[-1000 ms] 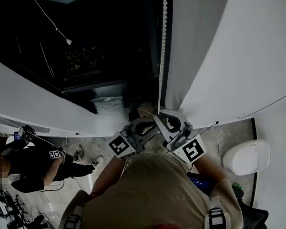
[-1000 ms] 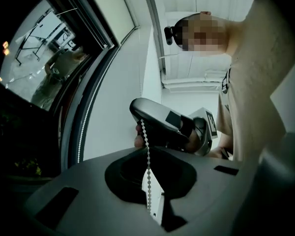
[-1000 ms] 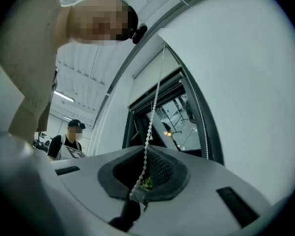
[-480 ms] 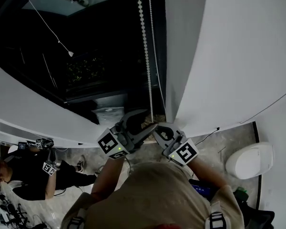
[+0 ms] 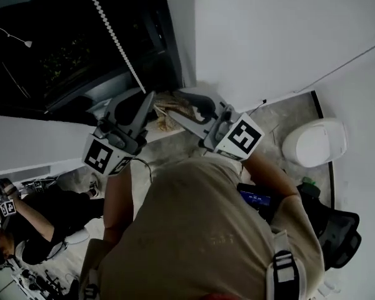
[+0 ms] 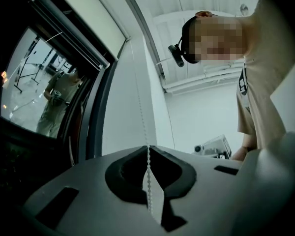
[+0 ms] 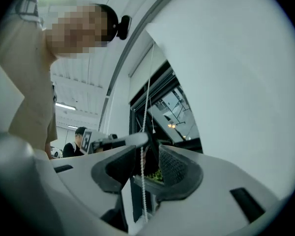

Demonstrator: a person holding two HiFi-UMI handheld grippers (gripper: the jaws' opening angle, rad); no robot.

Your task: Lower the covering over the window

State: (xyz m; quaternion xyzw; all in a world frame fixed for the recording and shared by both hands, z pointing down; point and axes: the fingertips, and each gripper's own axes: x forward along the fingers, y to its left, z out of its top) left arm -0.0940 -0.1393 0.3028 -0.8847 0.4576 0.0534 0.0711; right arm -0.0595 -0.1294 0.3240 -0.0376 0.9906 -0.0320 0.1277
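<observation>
A white bead chain (image 5: 112, 36) hangs slanting in front of the dark window (image 5: 44, 49). My left gripper (image 5: 147, 99) is shut on the bead chain (image 6: 148, 154), which runs up the white wall and down between the pads. My right gripper (image 5: 182, 105) sits just to its right. Its jaws have just been opening and stand apart, with the chain (image 7: 143, 181) hanging loose between the fingers, untouched. In the right gripper view (image 7: 148, 150) the chain rises toward the window's top.
White wall (image 5: 269, 30) fills the right. A round white object (image 5: 315, 142) and a black chair (image 5: 337, 230) stand on the floor at right. A crumpled bag (image 5: 169, 108) lies below the grippers. Another person (image 5: 31, 224) sits at lower left.
The left jaws opened wide, then shut on the chain higher up. The right jaws, shut on the chain before, now stand apart. The head view swung, so the chain slants left.
</observation>
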